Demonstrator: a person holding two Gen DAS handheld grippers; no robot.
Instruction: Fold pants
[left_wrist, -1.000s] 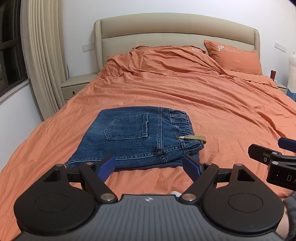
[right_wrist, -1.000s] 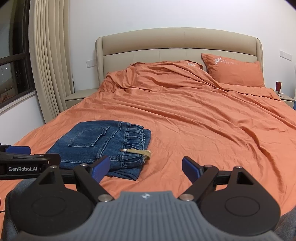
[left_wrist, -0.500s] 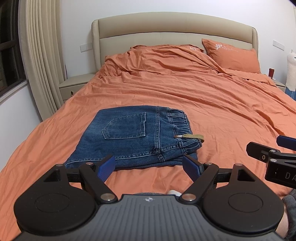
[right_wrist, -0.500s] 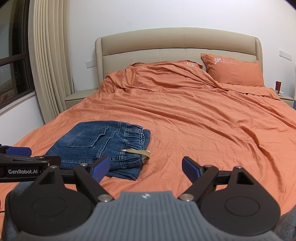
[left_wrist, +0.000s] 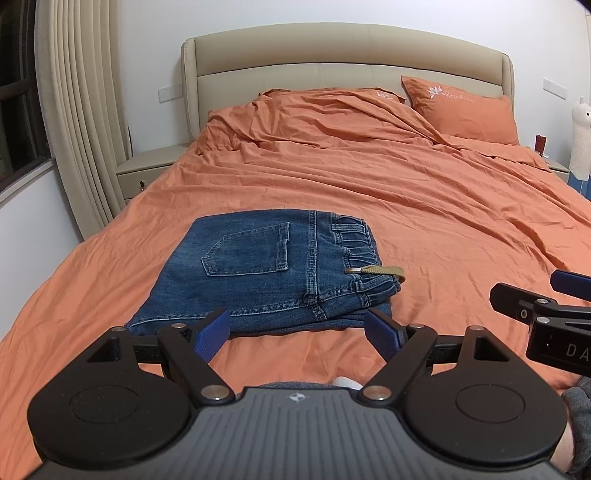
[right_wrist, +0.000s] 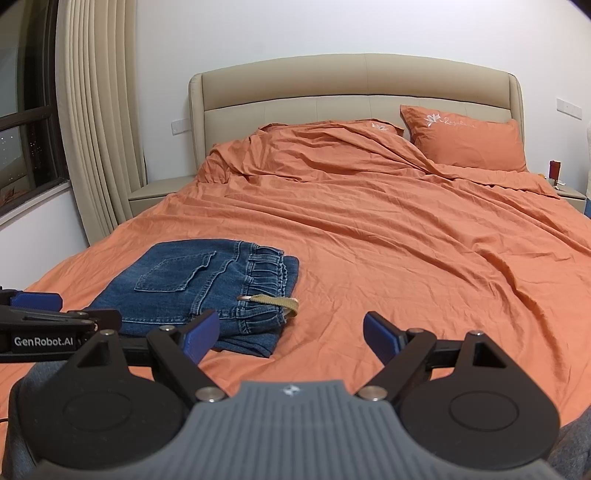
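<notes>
The blue jeans (left_wrist: 266, 269) lie folded into a compact rectangle on the orange bed, back pocket up, waistband to the right with a tan drawstring (left_wrist: 380, 271) sticking out. They also show in the right wrist view (right_wrist: 199, 284). My left gripper (left_wrist: 297, 332) is open and empty, just short of the jeans' near edge. My right gripper (right_wrist: 290, 332) is open and empty, to the right of the jeans over bare sheet. Each gripper shows at the edge of the other's view.
The orange bedsheet (left_wrist: 424, 206) is wrinkled, with a bunched duvet and a pillow (left_wrist: 461, 110) at the beige headboard (left_wrist: 332, 55). A nightstand (left_wrist: 147, 170) and curtains (left_wrist: 81, 129) stand left. A white plush toy (left_wrist: 581, 140) stands at the far right.
Both grippers have stayed open and nearly still. The left view has shifted slightly, so the jeans sit a little lower and further left. The jeans have not moved on the bed.
</notes>
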